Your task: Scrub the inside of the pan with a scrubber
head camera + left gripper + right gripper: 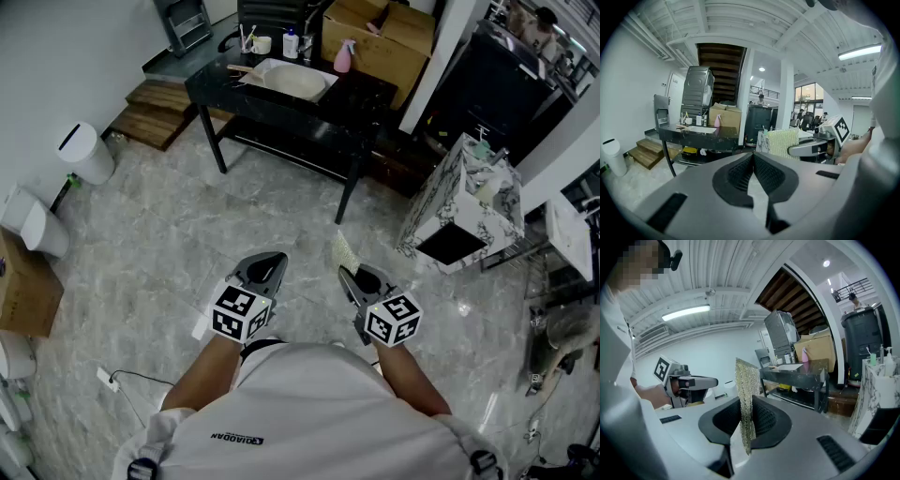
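Observation:
My right gripper [351, 273] is shut on a flat, pale yellow-green mesh scrubber [344, 251], which stands upright between the jaws [744, 380]. My left gripper [269, 270] hangs beside it, jaws shut with nothing between them [753, 157]. Both are held over the floor in front of the person's body. The scrubber [783, 143] also shows in the left gripper view. A pale shallow pan [289, 80] lies on the black table [366, 94] well ahead, far from both grippers. Its inside is too small to make out.
Bottles, cups and a pink spray bottle [343, 56] stand on the table by cardboard boxes [375, 33]. A marble-patterned cabinet [464, 202] stands to the right. A white bin [86, 153] and wooden steps [159, 112] are to the left. A cable [122, 380] lies on the floor.

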{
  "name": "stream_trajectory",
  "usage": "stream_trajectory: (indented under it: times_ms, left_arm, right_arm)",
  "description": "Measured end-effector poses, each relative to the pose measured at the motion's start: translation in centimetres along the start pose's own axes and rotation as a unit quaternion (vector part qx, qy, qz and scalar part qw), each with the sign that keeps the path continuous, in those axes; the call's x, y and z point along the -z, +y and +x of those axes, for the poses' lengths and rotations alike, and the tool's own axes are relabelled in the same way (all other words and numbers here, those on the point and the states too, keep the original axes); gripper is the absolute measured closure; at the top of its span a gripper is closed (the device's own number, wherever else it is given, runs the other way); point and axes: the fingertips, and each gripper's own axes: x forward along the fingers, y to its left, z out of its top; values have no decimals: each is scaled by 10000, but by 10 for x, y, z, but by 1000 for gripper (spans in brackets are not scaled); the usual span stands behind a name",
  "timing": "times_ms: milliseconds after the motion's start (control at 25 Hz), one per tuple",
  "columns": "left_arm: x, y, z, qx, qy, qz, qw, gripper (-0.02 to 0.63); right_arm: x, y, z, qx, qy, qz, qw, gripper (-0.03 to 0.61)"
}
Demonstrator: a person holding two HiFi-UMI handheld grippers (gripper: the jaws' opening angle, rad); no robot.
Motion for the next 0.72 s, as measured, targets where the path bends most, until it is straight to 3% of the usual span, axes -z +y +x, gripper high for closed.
stream_trajectory:
  times_ms: [520, 720]
  left_arm:
    - [-4, -2, -4, 102, -41, 100, 9999, 598]
    - [2, -1, -6, 175, 47, 82, 9998, 598]
  right_arm:
    - [3, 4, -4, 108, 33, -24, 9999, 505]
    - [-1, 14, -2, -37, -109, 121, 9999, 503]
